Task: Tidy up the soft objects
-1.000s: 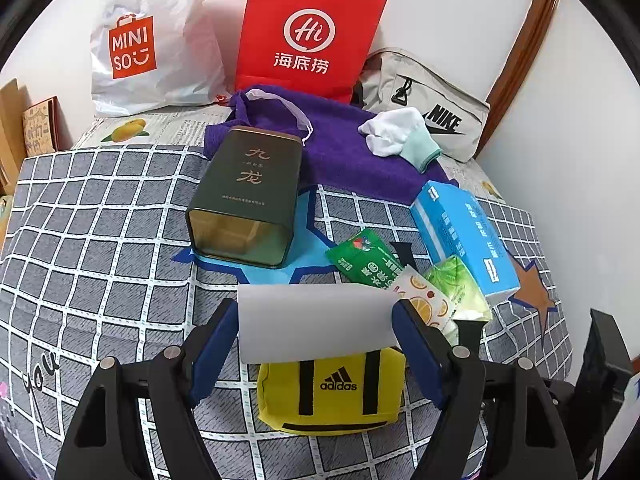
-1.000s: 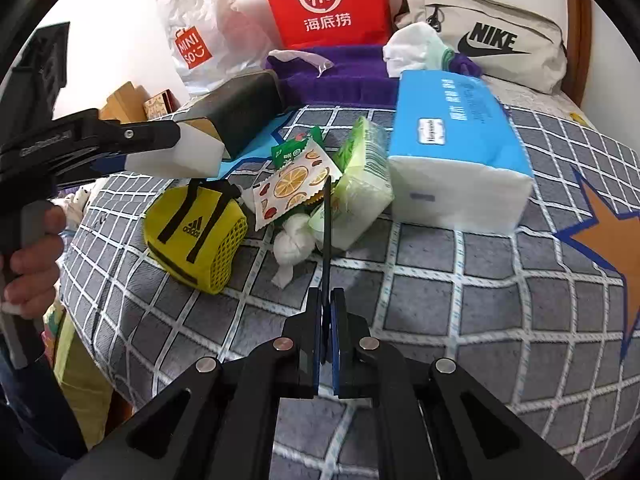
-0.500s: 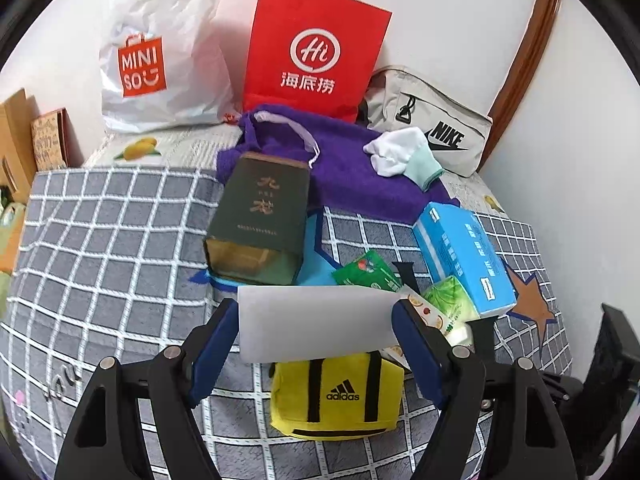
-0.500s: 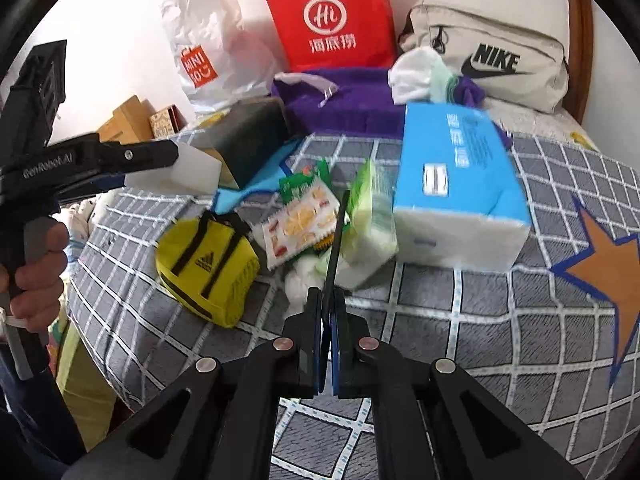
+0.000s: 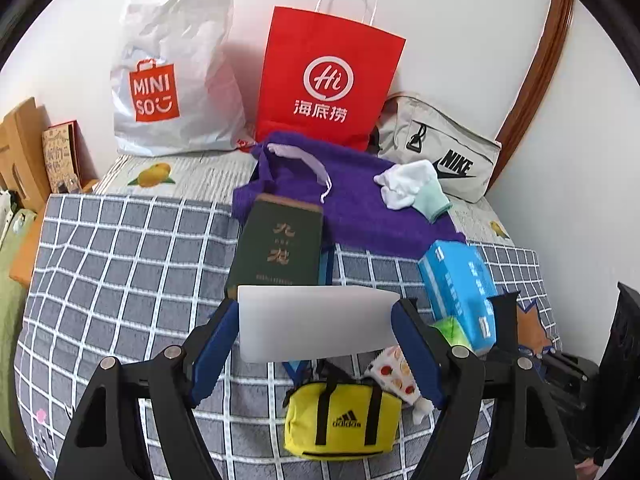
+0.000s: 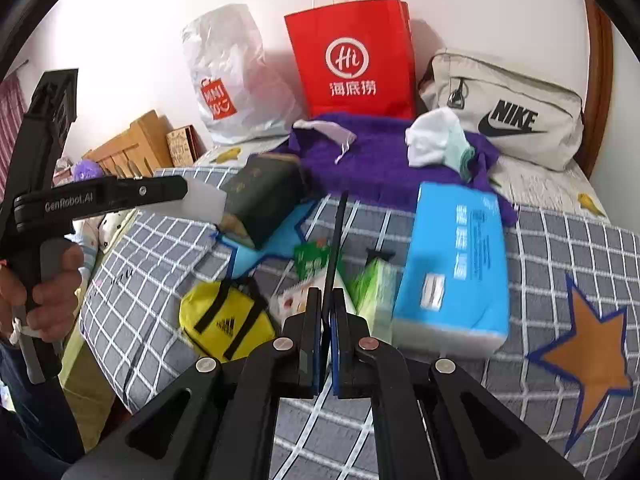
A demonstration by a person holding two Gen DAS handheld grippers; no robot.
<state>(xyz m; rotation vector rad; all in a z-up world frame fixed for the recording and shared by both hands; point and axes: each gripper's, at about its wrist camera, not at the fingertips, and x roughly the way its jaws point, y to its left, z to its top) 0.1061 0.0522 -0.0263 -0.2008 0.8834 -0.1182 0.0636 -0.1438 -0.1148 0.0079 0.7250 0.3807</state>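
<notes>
The left gripper [image 5: 316, 330] grips 1 white foam block [image 5: 312, 322] between its 2 fingers, held above the bed [image 5: 120, 264]; the right gripper [image 6: 327, 316] is closed with its 2 fingers nearly touching, and whether it grips anything cannot be told. On the bed: 1 yellow pouch [image 5: 342, 420], 1 blue tissue pack [image 6: 456, 264], 1 green tissue pack [image 6: 374, 288], 1 dark tin [image 5: 280, 252], 1 purple towel [image 5: 360, 200], 1 white sock bundle [image 5: 412, 188]; behind stand 2 shopping bags, 1 red [image 5: 326, 80], 1 white [image 5: 176, 76].

Black claw [image 5: 314, 332], blue pads [image 5: 212, 344], silver screws.
</notes>
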